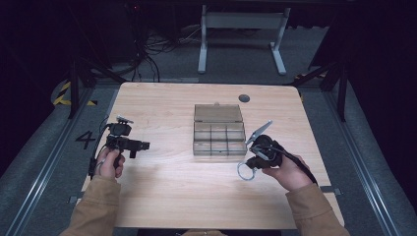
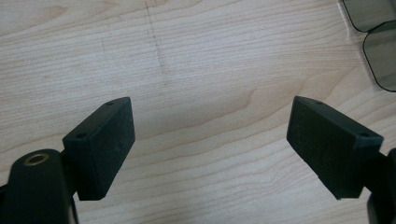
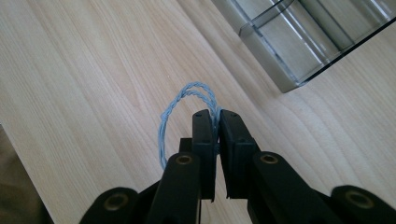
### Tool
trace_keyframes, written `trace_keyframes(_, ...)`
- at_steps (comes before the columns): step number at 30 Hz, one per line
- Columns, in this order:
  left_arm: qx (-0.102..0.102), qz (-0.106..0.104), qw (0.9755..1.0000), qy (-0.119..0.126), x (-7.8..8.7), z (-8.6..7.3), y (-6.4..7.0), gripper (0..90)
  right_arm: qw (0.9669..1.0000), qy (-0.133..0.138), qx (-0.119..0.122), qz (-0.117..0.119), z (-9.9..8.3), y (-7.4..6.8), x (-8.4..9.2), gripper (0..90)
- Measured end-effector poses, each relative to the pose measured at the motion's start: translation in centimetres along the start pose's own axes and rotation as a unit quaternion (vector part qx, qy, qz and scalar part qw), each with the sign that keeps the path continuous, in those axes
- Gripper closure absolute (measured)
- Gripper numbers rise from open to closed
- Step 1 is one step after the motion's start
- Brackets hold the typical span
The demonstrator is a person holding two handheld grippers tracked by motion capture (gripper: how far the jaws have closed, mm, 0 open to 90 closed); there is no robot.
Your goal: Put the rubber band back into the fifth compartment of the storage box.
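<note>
A clear plastic compartment box lies open at the table's middle, its lid folded back. My right gripper is shut on a light blue twisted cord loop, which curls out to the left of the pads. From the high view the blue cord loop hangs below the right gripper, just off the box's near right corner. My left gripper rests at the table's left side. Its jaws stand wide apart over bare wood, with nothing between them.
The wooden table has a dark round cable hole at the back right. The box's rounded edge shows at the upper right of the left gripper view. Cables and a white desk frame lie on the floor behind.
</note>
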State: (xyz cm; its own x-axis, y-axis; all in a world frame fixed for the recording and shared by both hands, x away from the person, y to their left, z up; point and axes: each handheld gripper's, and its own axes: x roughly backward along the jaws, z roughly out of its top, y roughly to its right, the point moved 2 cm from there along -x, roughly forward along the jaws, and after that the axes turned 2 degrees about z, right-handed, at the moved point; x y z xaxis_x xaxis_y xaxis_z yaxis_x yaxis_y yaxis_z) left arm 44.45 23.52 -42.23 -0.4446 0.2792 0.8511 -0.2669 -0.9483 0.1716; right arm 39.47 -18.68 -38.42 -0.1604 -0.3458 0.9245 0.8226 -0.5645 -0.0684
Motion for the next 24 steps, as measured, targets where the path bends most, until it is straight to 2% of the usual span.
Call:
trace_keyframes(7, -0.004, 0.001, 1.0000, -0.003, -0.1, 0.0, 0.0, 16.1, 0.9999, -0.003, 0.013, -0.007, 1.3, 0.5, 1.0, 85.5)
trace_keyframes(14, -0.003, 0.001, 1.0000, 0.000, 0.0, -0.1, 0.0, 16.1, 0.9998, -0.004, 0.018, -0.010, 2.8, 1.1, 1.2, 85.5)
trace_keyframes(24, -0.004, 0.000, 1.0000, -0.002, 0.1, -0.1, -0.1, 16.1, 0.9996, 0.014, 0.021, -0.010, 5.0, 1.8, 1.5, 85.4)
